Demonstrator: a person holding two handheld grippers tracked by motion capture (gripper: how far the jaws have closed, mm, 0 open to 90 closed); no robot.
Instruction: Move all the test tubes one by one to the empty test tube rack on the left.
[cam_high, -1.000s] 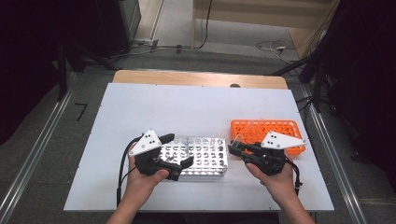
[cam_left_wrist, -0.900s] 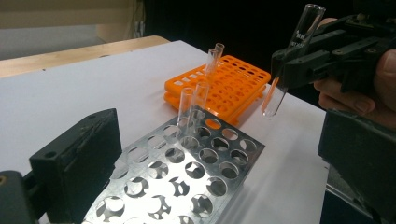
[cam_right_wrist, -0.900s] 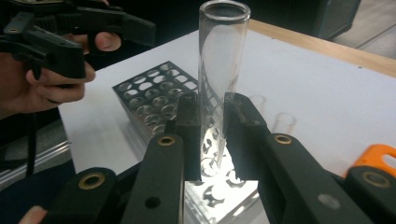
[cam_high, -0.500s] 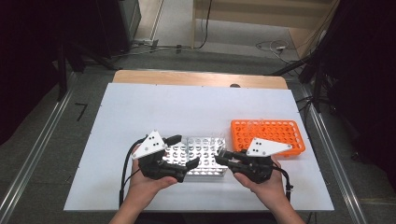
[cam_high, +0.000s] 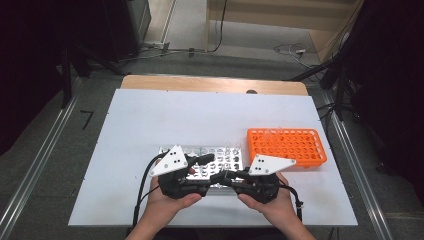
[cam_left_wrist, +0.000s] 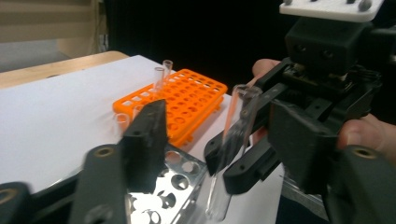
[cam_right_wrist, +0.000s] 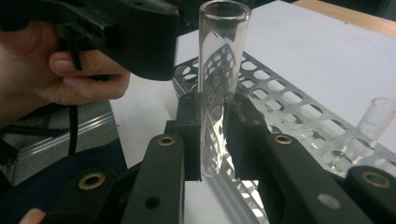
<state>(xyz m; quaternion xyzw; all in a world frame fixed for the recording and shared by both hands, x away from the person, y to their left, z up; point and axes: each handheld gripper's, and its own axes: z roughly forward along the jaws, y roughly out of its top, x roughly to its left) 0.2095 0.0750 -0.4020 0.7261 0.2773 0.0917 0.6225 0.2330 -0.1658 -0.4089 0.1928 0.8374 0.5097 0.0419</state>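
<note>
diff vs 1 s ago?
The right gripper slid left from beside the orange rack to the front of the metal rack, keeping its grip on the glass tube. The left gripper edged toward it, and its jaws have just been closing around the tube without pressing on it yet. Both racks stayed put.

Clear glass tube (cam_right_wrist: 215, 88), orange rack (cam_high: 287, 145), silver perforated rack (cam_high: 226, 159), white table (cam_high: 200, 120).

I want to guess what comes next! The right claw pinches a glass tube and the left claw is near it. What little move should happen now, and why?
Probably the left claw closes on the glass tube. The right claw holds it upright, the left claw's jaws sit either side without pressing yet, and they have just been closing.
</note>
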